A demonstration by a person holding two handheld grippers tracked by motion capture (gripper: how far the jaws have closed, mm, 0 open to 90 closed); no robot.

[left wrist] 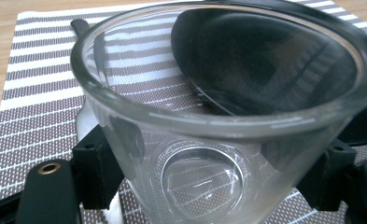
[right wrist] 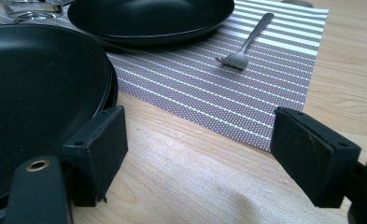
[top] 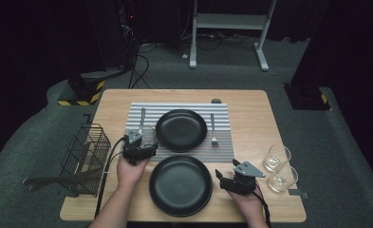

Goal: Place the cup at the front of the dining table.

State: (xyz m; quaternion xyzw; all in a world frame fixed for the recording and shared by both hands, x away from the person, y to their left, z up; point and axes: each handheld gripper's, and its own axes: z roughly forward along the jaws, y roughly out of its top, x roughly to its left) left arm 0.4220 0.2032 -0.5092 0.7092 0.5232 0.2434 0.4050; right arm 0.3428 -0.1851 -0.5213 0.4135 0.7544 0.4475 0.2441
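Glass tumbler (left wrist: 218, 135) gripped in left tool (top: 139, 151) — over striped placemat's (top: 141, 111) left edge, beside far black plate (top: 181, 129).
Right tool (top: 236, 179) spread wide, ungrasping — low over bare surface (right wrist: 186, 182) between near plate (right wrist: 36, 93) rim and placemat edge.

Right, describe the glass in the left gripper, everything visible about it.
The glass is a clear, colourless tumbler with a thick rounded rim and a heavy round base; its walls taper toward the bottom. It looks empty. The left gripper is shut on it, one black jaw pressed against each side of the lower wall. It sits over the striped placemat, at the left of the far black plate, near a utensil lying on the mat. Whether its base touches the mat cannot be told.
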